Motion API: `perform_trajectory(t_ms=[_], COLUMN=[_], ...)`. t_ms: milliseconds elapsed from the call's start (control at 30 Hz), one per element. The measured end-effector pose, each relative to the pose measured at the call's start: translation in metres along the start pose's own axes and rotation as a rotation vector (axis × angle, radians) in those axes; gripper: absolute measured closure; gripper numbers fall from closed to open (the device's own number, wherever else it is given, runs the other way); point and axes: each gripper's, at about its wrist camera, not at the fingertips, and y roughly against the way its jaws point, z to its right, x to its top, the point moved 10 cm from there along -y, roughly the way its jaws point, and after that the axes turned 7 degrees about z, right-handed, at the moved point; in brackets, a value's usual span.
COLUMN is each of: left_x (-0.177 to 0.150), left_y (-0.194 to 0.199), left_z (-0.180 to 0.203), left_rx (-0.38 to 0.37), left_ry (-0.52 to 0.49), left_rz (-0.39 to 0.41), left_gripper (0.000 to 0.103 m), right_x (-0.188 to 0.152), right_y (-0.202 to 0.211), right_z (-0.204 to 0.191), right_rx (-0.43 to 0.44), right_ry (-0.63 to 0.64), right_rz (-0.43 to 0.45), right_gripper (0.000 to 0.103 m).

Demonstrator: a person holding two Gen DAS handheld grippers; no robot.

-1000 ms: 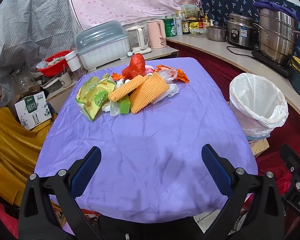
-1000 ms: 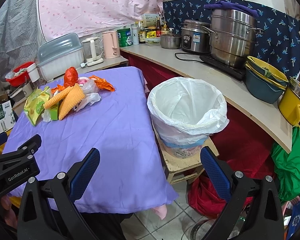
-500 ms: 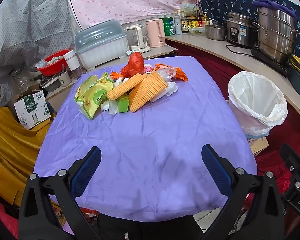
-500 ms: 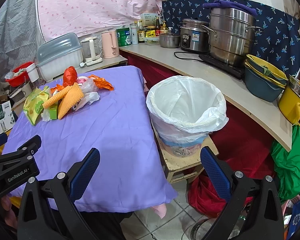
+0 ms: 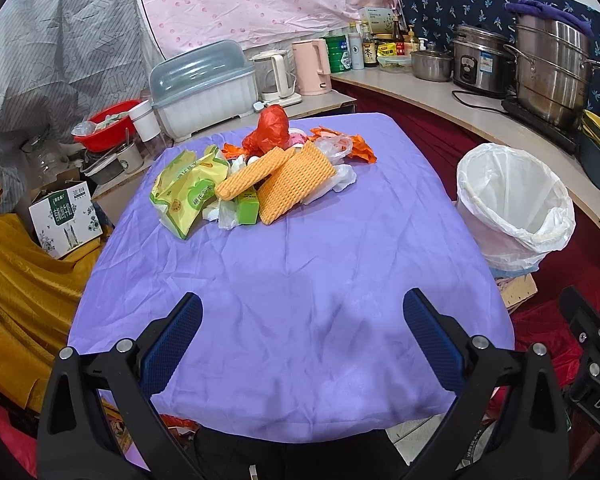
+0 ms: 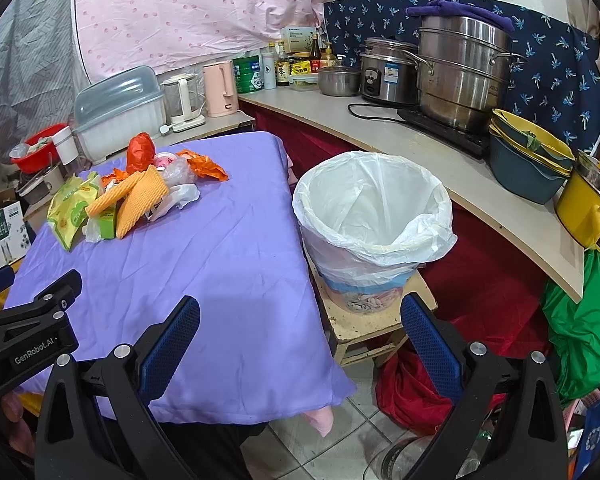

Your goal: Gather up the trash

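Observation:
A heap of trash lies at the far end of the purple-covered table (image 5: 300,280): two orange foam nets (image 5: 296,182), a yellow-green snack bag (image 5: 188,192), a small green box (image 5: 247,210), a red plastic bag (image 5: 270,128), clear and white bags, orange wrappers (image 5: 360,150). The same heap (image 6: 140,196) shows in the right wrist view. A bin lined with a white bag (image 5: 512,200) (image 6: 374,216) stands on a low stool right of the table. My left gripper (image 5: 302,334) is open over the table's near edge, empty. My right gripper (image 6: 300,334) is open, empty, near the table's right corner.
A curved counter (image 6: 420,148) at the right carries steel pots, a rice cooker, bowls and bottles. Behind the table are a dish box with a lid (image 5: 204,84), kettles and a red basin. A yellow cloth and a carton (image 5: 66,218) lie left. Green and red bags sit on the floor.
Both views have shifted very slightly; the heap sits a touch lower and nearer in the left wrist view. Both grippers stay open and empty.

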Motion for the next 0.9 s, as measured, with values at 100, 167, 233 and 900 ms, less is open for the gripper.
perform_trajectory(t_ms=[100, 167, 233, 900], left_x=[-0.0002, -0.0002, -0.0004, -0.0006], left_y=[0.0001, 0.0003, 0.0005, 0.0009], left_z=[0.0001, 0.0003, -0.0002, -0.0011], left_rx=[0.000, 0.001, 0.001, 0.000], left_ry=[0.000, -0.001, -0.001, 0.000], left_rz=[0.000, 0.002, 0.003, 0.002], left_gripper=[0.007, 0.007, 0.007, 0.007], right_x=[0.0000, 0.0000, 0.0000, -0.0009], right_y=[0.0001, -0.0002, -0.0001, 0.0012], right_z=[0.0005, -0.0002, 0.0000, 0.0047], right_rx=[0.000, 0.000, -0.001, -0.005], right_ry=[-0.001, -0.001, 0.000, -0.004], right_rz=[0.000, -0.001, -0.001, 0.001], right_gripper=[0.007, 0.007, 0.007, 0.007])
